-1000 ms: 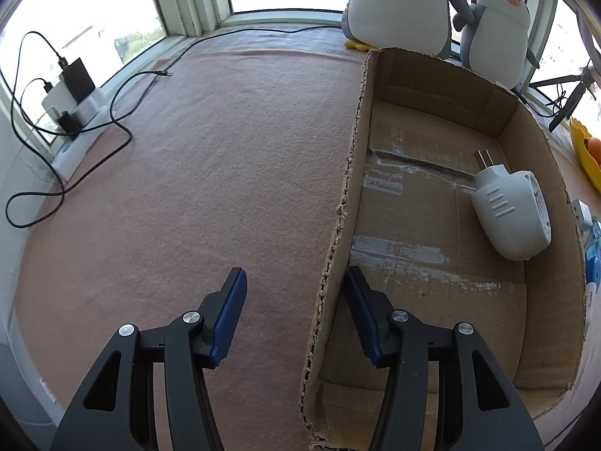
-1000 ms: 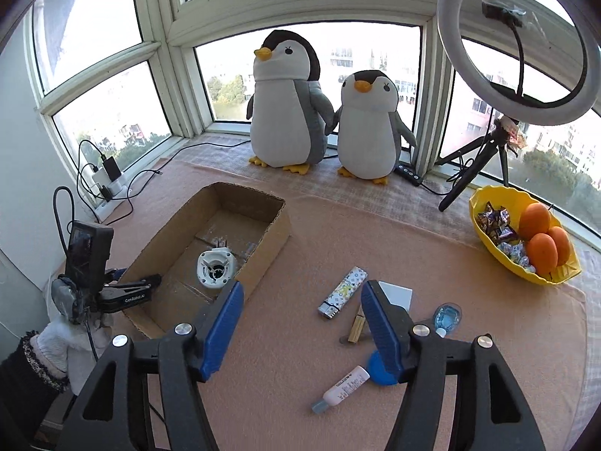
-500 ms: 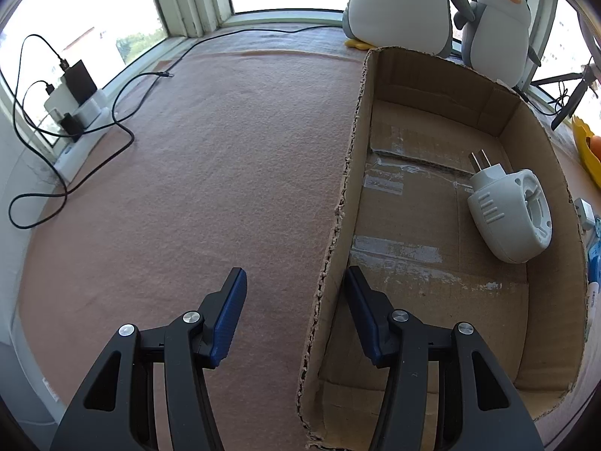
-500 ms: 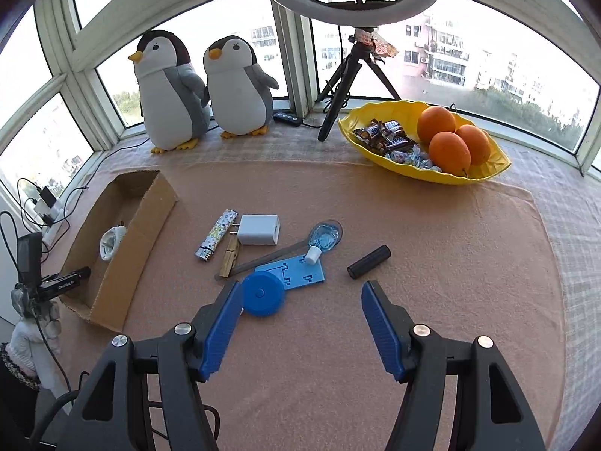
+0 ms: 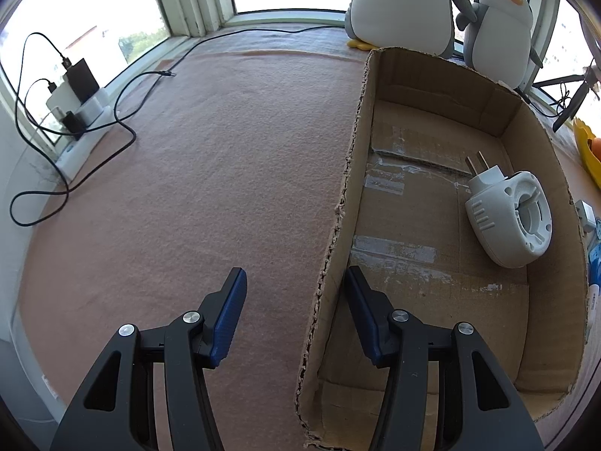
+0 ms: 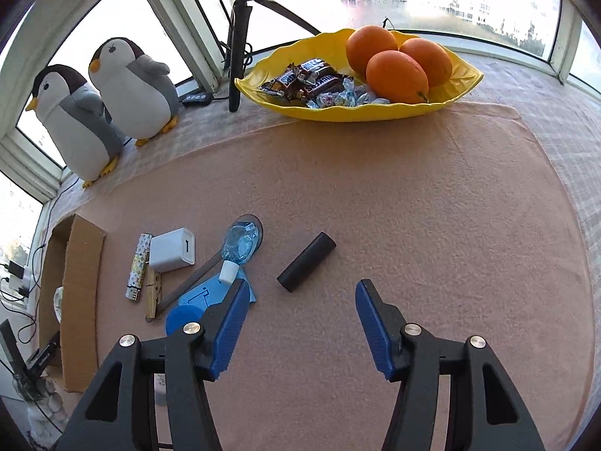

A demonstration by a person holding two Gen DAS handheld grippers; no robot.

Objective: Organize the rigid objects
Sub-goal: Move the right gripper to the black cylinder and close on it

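My left gripper point(image 5: 295, 273) stands open astride the near left wall of the cardboard box point(image 5: 544, 173); neither pad presses on the wall. A white plug-in device point(image 5: 507, 218) lies inside the box. My right gripper point(image 6: 303, 285) hangs over the carpet, its jaws closing with nothing between them. A black cylinder point(image 6: 306, 262) lies just ahead of its fingertips. Left of that lie a white charger cube point(image 6: 172, 250), a patterned lighter point(image 6: 138, 266), a wooden clothespin point(image 6: 153, 297), a blue disc point(image 6: 184, 319) and a blue card point(image 6: 204, 295).
A yellow bowl point(image 6: 375, 111) with oranges and sweets sits at the back, beside a tripod point(image 6: 238, 37). Two plush penguins point(image 6: 131, 90) stand by the window. A power strip with cables point(image 5: 75, 112) lies along the left sill. The box point(image 6: 82, 300) is far left.
The right gripper has swung away from the box, rolled and come down over the loose items, so the black cylinder is now close ahead. Its jaws have narrowed. The left gripper has not moved.
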